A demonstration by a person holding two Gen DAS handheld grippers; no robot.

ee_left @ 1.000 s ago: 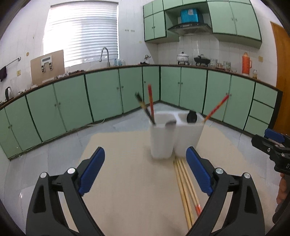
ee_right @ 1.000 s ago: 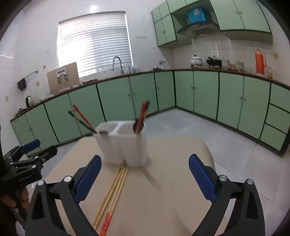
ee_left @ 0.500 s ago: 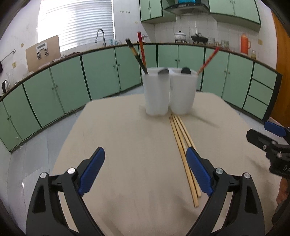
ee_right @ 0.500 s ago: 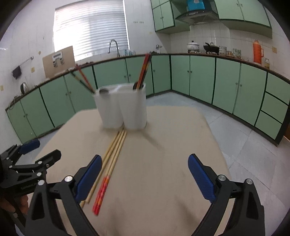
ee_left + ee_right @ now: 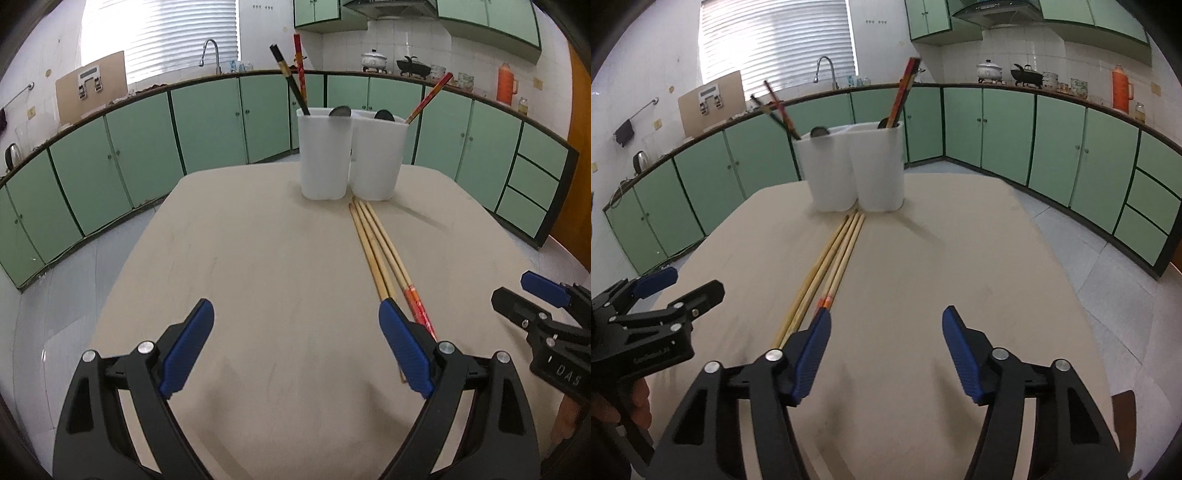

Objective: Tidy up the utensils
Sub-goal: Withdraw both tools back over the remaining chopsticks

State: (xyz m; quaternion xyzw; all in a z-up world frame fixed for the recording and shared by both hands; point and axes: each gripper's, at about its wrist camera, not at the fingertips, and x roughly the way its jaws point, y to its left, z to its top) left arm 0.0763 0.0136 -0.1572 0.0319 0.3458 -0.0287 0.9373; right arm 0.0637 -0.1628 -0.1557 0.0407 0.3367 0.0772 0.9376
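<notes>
On the table (image 5: 258, 258), bamboo chopsticks (image 5: 373, 240) lie bunched, one red-ended.

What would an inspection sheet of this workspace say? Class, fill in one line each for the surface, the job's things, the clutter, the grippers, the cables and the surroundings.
Surface: beige table, bare apart from the job's things.
Job's things: white two-compartment holder upright at the far end, with chopsticks and spoons in both compartments; loose chopsticks lying side by side in front of it, one with a red-orange end.
Clutter: nothing seen.
Grippers: left gripper open, nothing between its fingers; right gripper has just been closing, still open, nothing between its fingers. Both hover beside the near ends of the chopsticks.
Cables: nothing seen.
Surroundings: green kitchen cabinets, sink tap, window blinds.
</notes>
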